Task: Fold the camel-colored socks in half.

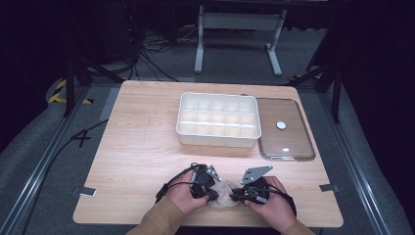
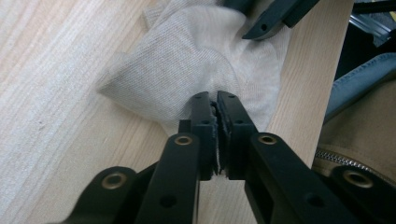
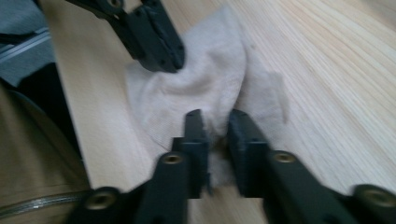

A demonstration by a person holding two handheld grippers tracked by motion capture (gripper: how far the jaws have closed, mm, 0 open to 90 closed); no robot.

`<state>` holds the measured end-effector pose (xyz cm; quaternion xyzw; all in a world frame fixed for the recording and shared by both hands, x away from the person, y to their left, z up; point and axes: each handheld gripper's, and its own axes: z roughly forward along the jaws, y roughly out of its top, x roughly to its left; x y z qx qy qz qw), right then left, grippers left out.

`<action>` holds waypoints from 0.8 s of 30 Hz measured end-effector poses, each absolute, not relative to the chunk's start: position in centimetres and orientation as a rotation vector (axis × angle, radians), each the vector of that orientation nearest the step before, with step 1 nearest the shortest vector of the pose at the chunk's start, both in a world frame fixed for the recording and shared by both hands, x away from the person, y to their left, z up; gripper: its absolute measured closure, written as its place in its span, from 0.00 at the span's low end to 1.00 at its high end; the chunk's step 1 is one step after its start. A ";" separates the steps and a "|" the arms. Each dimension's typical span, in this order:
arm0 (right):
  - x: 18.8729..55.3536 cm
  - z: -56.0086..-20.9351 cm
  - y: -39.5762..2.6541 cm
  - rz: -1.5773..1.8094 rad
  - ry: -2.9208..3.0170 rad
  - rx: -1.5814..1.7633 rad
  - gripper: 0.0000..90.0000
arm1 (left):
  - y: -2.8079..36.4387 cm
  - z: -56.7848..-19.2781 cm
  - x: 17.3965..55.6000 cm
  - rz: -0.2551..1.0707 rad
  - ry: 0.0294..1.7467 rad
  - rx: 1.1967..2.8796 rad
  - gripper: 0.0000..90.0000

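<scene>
A small beige knitted cloth (image 1: 224, 194) lies crumpled near the front edge of the wooden table (image 1: 142, 147), between my two hands. In the left gripper view, my left gripper (image 2: 215, 100) is shut on a fold of the cloth (image 2: 187, 60), jaws nearly touching. In the right gripper view, my right gripper (image 3: 215, 119) pinches the opposite side of the cloth (image 3: 210, 88), with fabric bunched between its jaws. From above, the left gripper (image 1: 214, 196) and right gripper (image 1: 235, 193) face each other across the cloth.
A white box (image 1: 218, 140) divided into several compartments stands at the table's middle back. Its clear lid (image 1: 288, 147) with a white knob lies flat to the right. The table's front edge runs just behind the cloth, close to the person's tan sleeves.
</scene>
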<state>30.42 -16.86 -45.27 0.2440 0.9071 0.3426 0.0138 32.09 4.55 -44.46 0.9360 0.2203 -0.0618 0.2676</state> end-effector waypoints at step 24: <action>31.6 -43.4 -20.0 1.139 2.784 1.011 0.98 | 3.1 -43.5 31.8 -0.008 0.481 2.394 0.87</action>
